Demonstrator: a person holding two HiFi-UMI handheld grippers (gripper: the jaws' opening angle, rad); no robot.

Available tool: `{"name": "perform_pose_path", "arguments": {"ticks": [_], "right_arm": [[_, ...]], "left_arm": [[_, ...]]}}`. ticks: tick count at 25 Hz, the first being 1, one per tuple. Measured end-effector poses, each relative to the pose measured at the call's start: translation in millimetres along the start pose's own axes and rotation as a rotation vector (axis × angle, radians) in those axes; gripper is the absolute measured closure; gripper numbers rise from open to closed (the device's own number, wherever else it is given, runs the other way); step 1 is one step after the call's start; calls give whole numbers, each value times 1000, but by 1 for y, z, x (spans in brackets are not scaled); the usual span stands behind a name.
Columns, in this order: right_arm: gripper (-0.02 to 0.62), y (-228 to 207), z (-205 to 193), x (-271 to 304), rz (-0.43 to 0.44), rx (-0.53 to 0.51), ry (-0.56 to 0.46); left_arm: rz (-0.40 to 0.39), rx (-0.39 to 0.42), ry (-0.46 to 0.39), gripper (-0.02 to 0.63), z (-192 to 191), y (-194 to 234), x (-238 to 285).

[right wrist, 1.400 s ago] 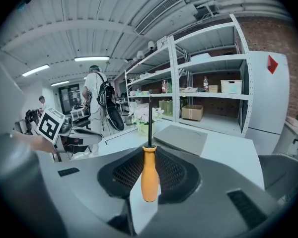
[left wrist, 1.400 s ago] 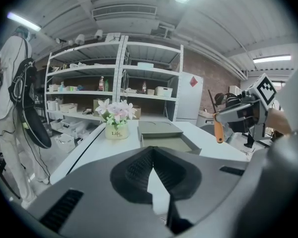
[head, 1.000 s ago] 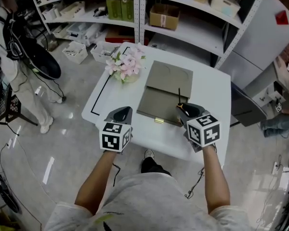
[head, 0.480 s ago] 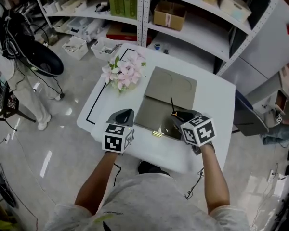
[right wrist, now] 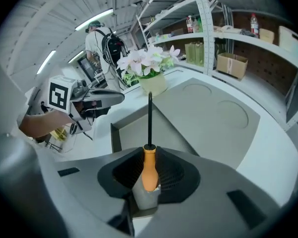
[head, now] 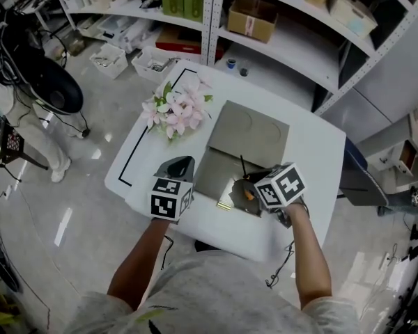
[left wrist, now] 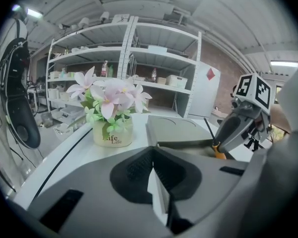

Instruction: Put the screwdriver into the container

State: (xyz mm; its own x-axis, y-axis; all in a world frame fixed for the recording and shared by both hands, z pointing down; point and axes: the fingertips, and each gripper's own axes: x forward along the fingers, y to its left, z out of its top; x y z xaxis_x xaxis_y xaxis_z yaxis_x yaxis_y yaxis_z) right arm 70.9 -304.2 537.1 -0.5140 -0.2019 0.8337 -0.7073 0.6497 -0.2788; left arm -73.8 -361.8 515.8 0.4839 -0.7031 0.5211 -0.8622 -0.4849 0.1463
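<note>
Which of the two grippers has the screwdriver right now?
The right gripper: its jaws are shut on the orange handle of the screwdriver, whose shaft points out over the open container. The left gripper has its jaws together, with nothing between them.

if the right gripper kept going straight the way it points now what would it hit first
Probably the container: the right gripper aims down at it, where tray meets open lid, with the screwdriver tip leading. Were its line flatter, the flower pot beyond. Depth is unclear.
</note>
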Motion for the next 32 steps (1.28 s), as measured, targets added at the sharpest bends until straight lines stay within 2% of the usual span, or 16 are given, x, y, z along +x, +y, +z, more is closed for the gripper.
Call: {"name": "perform_pose_path", "arguments": {"ticks": [5, 22, 32], "right_arm": [[517, -2, -1, 14, 57, 9, 63], [515, -7, 1, 48, 142, -1, 86], [505, -9, 1, 55, 84, -64, 68]], "left_arm": [[3, -13, 7, 600, 1, 4, 11], [41, -21, 43, 600, -4, 12, 30], [56, -4, 67, 600, -4, 11, 30]]}}
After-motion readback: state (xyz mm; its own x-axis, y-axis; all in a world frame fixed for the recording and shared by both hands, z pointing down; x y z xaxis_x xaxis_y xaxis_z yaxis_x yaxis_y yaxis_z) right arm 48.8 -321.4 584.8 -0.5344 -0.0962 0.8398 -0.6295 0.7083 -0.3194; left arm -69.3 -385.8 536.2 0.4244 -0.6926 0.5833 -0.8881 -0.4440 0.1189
